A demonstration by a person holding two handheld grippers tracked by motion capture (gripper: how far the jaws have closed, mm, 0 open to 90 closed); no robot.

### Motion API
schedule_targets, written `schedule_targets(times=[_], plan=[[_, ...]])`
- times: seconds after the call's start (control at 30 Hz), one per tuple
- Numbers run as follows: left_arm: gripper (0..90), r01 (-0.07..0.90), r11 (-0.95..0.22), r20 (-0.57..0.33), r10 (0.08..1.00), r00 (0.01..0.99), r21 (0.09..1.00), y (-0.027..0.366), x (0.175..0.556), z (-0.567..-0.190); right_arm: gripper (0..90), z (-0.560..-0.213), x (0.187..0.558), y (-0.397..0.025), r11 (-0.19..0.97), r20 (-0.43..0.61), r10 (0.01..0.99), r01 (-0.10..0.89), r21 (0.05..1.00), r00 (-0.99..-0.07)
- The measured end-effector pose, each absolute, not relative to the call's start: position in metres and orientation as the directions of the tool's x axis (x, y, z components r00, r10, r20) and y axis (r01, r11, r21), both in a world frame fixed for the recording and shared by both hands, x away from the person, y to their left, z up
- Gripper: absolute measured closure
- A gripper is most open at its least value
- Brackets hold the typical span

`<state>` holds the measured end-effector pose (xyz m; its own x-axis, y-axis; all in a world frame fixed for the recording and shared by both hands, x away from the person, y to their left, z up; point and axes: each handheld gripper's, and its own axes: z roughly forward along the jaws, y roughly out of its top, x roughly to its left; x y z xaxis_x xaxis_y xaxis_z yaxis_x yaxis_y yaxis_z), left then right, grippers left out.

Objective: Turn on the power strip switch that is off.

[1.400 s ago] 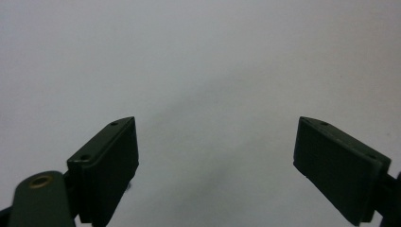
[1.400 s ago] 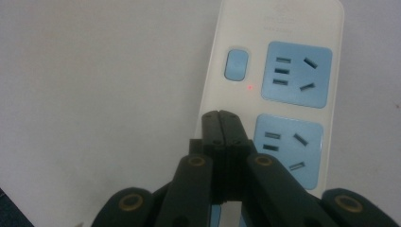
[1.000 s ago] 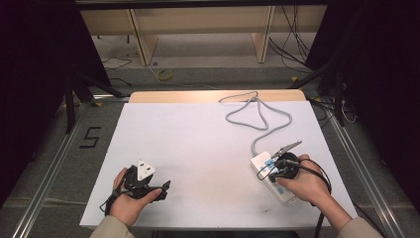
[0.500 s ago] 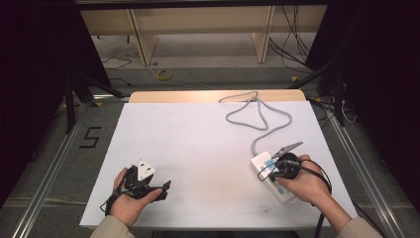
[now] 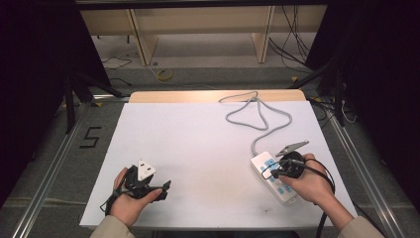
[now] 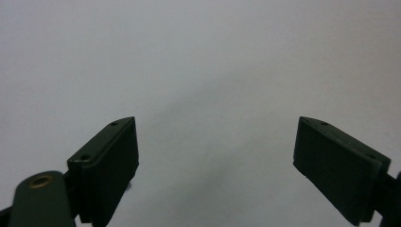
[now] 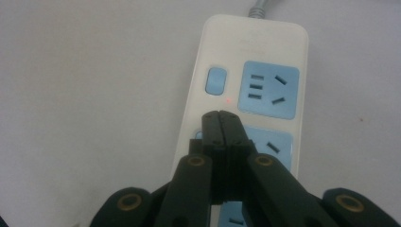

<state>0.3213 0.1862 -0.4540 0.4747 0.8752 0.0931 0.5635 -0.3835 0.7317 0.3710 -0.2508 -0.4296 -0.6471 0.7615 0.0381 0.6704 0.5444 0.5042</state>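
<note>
White power strip (image 5: pixel 274 177) near table edge (image 5: pixel 317 214)

A flat white rectangular table top (image 5: pixel 198 148) with a pale wooden strip along its far edge carries a white plastic power strip with blue sockets (image 5: pixel 273 178) near its right front corner. The strip's grey cord (image 5: pixel 257 116) loops across the far right of the surface.

The person wears light beige sleeves, seen at both wrists at the near edge of the table. The left gripper (image 6: pixel 217 161) has two matte black, flat rectangular jaws with small screw holes and a brass-ringed pivot; a black cable trails from it. The right gripper (image 7: pixel 220 124) has black linkage arms with brass-ringed pivots, a grey three-cornered plate (image 5: pixel 293 147) and a looping black cable.
</note>
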Motion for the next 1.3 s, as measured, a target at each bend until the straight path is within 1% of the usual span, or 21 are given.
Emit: schedule_targets(times=[0.27,0.77,1.3], plan=[[14.4,0.559,-0.396,0.104,0.870,0.481,0.729,0.185,0.321,-0.454,88.7,-0.427,0.371,-0.255,0.526,0.034,0.769,0.662,0.534,-0.639],[14.6,0.560,-0.399,0.106,0.870,0.482,0.727,0.185,0.321,-0.454,78.9,-0.425,0.370,-0.267,0.496,0.014,0.785,0.641,0.586,-0.620],[14.7,0.559,-0.395,0.102,0.870,0.481,0.729,0.185,0.320,-0.455,62.2,-0.425,0.369,-0.285,0.436,-0.007,0.815,0.605,0.667,-0.579]])
